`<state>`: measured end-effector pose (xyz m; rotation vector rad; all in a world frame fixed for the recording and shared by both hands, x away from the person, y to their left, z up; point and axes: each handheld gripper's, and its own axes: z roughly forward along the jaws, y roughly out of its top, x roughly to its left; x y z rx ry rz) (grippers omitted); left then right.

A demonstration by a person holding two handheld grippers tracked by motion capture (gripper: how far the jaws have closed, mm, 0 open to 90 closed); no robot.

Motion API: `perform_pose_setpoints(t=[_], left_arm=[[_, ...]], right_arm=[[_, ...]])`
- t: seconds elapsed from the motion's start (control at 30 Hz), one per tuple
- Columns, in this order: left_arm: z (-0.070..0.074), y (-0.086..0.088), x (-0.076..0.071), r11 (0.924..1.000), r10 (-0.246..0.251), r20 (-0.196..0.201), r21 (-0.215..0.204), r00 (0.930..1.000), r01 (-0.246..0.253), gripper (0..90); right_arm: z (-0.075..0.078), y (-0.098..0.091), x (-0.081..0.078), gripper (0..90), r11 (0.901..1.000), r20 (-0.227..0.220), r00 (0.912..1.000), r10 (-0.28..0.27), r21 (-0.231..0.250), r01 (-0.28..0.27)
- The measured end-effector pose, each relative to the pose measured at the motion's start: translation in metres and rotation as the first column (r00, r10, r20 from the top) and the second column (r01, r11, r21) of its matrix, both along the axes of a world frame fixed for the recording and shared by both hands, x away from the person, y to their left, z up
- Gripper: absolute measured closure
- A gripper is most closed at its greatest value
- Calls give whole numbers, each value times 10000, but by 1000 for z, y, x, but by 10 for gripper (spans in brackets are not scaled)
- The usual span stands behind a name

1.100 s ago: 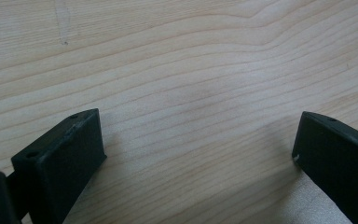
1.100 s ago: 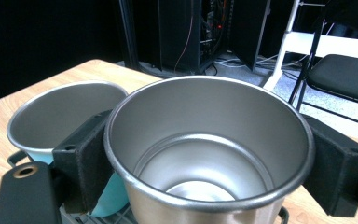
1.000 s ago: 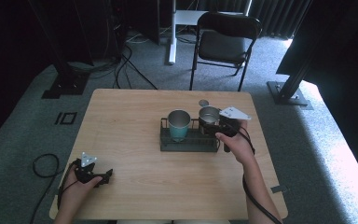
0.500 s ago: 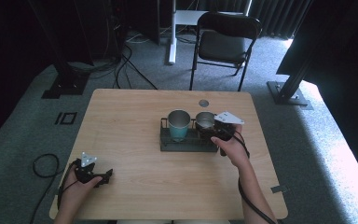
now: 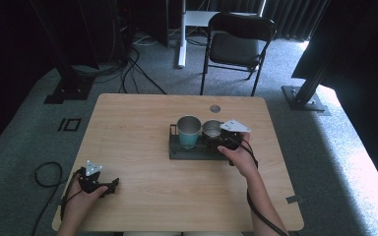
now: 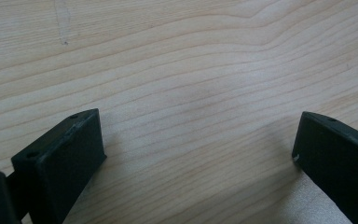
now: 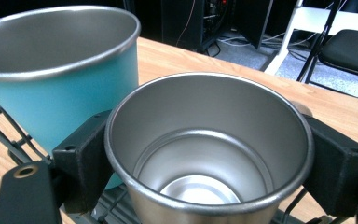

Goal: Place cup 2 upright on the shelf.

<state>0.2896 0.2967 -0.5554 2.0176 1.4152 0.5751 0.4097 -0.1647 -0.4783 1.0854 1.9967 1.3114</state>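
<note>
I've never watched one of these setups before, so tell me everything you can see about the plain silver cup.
The silver cup looks like bare brushed steel with a rolled rim, open-topped and empty. It stands upright in the black wire rack, close beside the teal cup. The right gripper has one black jaw pressed on each side of its wall.
</note>
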Motion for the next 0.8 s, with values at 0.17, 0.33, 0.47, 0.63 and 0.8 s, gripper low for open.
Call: perform_pose_setpoints(t=[0.17,0.33,0.47,0.63,0.8], left_arm=[[0,0,0,10000,0,-1,2,10000,0,26],[0,0,0,10000,-1,-1,3,10000,1,26],[0,0,0,10000,1,-1,5,10000,-1,26],[0,0,0,10000,1,1,3,10000,-1,26],[0,0,0,10000,-1,0,4,10000,1,26]], right_arm=[[-4,-1,0,139,9999,-95,10000,-26,-109,25],[-4,0,1,139,9998,-266,9996,22,-207,-28],[-4,-1,0,139,9995,-391,9992,69,-318,-82],[-3,-2,0,139,9993,-555,9983,168,-326,-186],[-1,-4,0,126,9995,-821,9963,250,-159,-264]])
